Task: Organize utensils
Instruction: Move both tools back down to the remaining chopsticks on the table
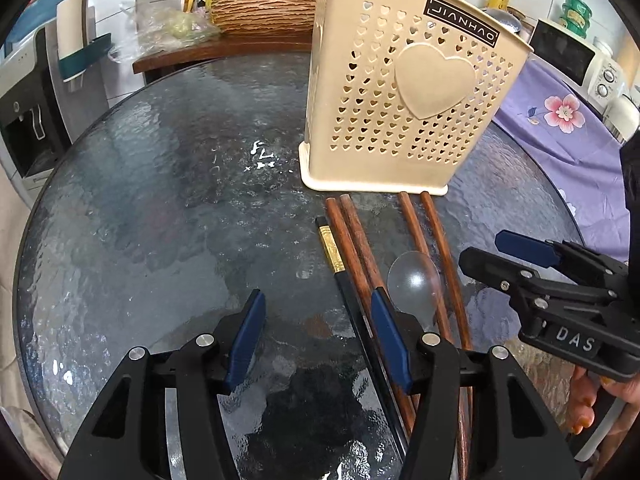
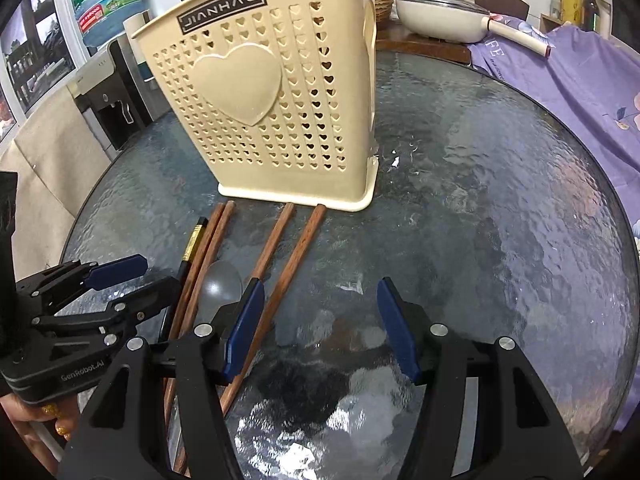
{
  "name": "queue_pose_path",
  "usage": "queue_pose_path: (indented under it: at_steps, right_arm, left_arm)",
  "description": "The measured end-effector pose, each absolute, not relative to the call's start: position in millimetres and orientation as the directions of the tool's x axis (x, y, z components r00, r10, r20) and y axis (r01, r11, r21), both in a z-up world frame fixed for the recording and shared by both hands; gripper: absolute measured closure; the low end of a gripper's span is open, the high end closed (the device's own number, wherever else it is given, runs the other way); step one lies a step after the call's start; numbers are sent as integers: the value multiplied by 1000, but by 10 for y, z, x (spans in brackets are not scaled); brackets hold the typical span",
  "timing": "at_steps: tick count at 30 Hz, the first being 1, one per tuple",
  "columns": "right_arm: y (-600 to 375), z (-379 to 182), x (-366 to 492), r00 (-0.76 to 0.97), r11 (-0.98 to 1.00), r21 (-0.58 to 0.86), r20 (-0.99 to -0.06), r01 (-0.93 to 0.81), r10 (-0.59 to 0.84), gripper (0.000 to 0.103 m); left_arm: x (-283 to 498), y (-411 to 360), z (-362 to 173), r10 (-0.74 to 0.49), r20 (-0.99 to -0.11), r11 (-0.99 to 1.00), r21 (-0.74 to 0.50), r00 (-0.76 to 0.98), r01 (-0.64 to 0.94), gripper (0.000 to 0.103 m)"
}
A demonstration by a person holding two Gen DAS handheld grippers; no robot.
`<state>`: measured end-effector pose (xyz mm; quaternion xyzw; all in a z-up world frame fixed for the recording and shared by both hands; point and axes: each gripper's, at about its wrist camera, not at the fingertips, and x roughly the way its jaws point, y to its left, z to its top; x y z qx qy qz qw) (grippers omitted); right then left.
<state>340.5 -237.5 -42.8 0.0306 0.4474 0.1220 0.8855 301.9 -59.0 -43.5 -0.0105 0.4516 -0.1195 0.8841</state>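
Four slim wooden chopsticks (image 1: 360,248) on rippled glass table (image 1: 160,200).

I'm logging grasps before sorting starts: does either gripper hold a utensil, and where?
Nothing is held. The left gripper and right gripper stand open above the round glass table.

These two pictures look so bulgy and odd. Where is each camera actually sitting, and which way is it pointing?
Left wrist view: sits on the left gripper, looking forward and down along its open fingers at the glass table; the right gripper and some of the person's fingers show at right.
Right wrist view: sits on the right gripper, same downward slant; the left gripper shows at left.
Both see the cream utensil holder, brown chopsticks, black chopstick and clear spoon.
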Motion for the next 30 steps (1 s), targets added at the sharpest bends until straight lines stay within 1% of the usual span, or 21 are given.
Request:
queue_pose_path:
  at_steps: [7, 12, 19, 25, 30]
  right_arm:
    - [-2282, -460, 3548, 554, 977, 126, -808, -174, 202, 44]
    - [-2205, -485, 3629, 550, 985, 70, -822, -158, 147, 45]
    - [-2171, -484, 3695, 544, 989, 13, -834, -147, 92, 46]
    - [-2218, -476, 3700, 542, 989, 15, -835, -147, 93, 46]
    - [-2278, -477, 3672, 535, 987, 15, -839, -160, 100, 49]
  left_arm:
    - [3123, -659, -423, -205, -805, 972, -100, 557, 214, 50]
    - [3191, -716, -426, -170, -814, 972, -46, 556, 230, 51]
    - [3206, -660, -418, -173, -817, 971, -47, 551, 235, 52]
    - [3215, -639, -414, -172, -819, 969, -40, 548, 244, 53]
    - [3209, -612, -410, -171, -820, 969, -38, 546, 246, 55]
